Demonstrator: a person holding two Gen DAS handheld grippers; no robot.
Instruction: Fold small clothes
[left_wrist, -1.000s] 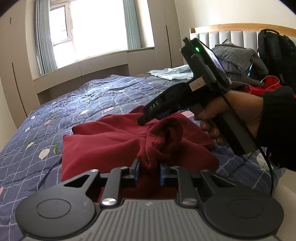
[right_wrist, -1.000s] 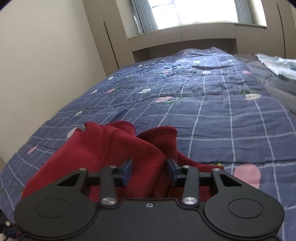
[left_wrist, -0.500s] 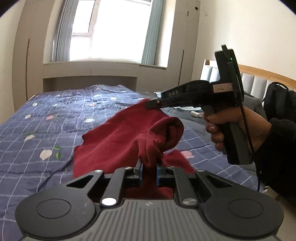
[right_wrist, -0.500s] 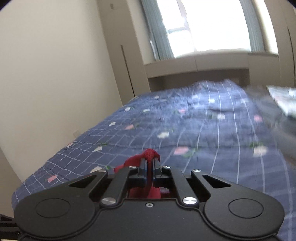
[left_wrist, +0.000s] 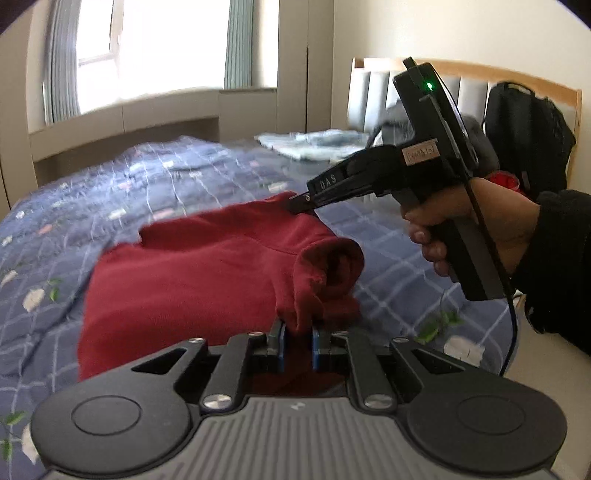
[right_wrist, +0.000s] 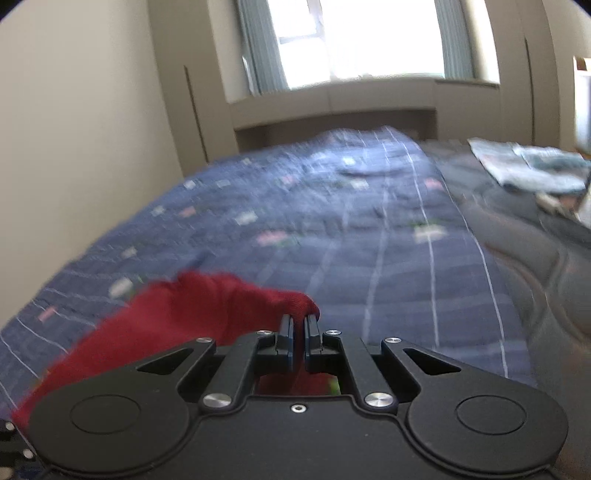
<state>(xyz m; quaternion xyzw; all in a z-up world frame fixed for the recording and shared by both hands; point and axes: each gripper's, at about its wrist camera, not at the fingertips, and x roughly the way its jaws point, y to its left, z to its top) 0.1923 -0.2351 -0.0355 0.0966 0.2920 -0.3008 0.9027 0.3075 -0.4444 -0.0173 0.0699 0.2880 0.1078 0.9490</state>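
Note:
A dark red sweater (left_wrist: 192, 273) is held up over the blue patterned bed (left_wrist: 110, 192). My left gripper (left_wrist: 298, 332) is shut on a bunched fold of it near the sleeve cuff (left_wrist: 332, 269). My right gripper (left_wrist: 299, 202) shows in the left wrist view, pinching the sweater's far edge. In the right wrist view the right gripper (right_wrist: 299, 325) is shut on the red sweater (right_wrist: 192, 314), which trails down to the left. The cloth stretches between the two grippers, its lower part still on the bed.
A folded light blue garment (left_wrist: 314, 144) lies near the headboard. A black backpack (left_wrist: 524, 133) and grey clothes (left_wrist: 476, 136) sit at the bed head. A window ledge (right_wrist: 332, 96) and wardrobe (right_wrist: 177, 110) stand beyond the bed.
Both grippers closed on the sweater and lifted it off the bed. The cloth now stretches between them and both views have swung to the right.

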